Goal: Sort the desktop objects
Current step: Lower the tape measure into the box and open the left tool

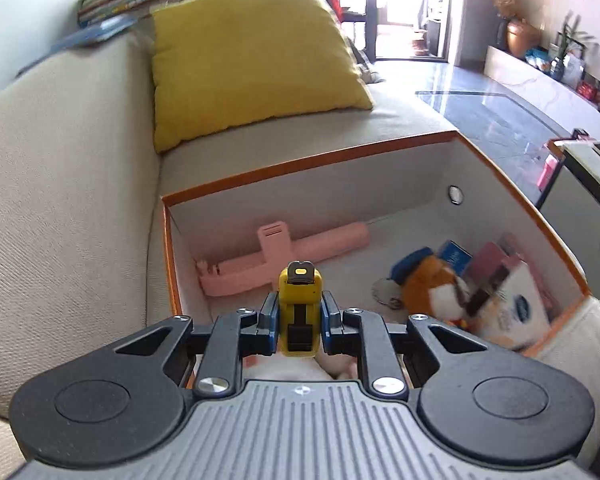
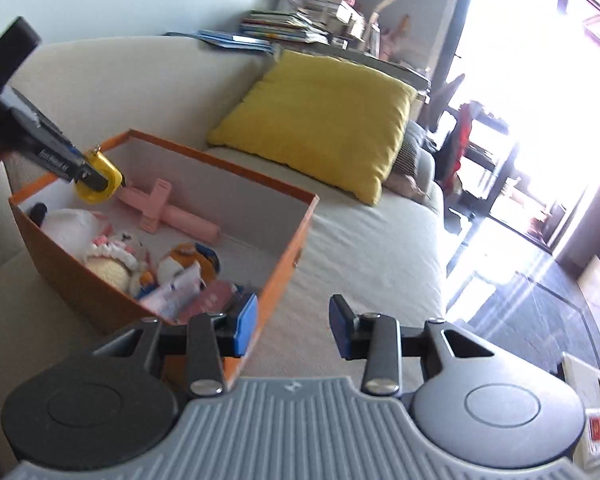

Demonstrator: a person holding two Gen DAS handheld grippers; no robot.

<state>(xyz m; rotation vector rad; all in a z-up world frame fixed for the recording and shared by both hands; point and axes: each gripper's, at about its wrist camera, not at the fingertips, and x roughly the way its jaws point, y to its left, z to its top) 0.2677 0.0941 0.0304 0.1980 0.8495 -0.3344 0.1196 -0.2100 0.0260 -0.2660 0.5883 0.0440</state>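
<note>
- The left gripper [image 1: 299, 312] has its fingers clamped on a yellow tape measure [image 1: 299, 300], up over the orange box [image 1: 312, 164] on the sofa [image 1: 60, 200].
- The right gripper [image 2: 293, 326] has its fingers apart, with nothing between them.
- A pink tool [image 1: 284, 256] and soft toys [image 1: 428, 284] lie in the box.

Both wrist views angled down, close, sharing orange box [image 1: 500, 168]

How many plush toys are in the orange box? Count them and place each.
3, perhaps more hidden: a white one at the near-left corner, a frilled cream one beside it, an orange-and-white one mid-box.
</note>
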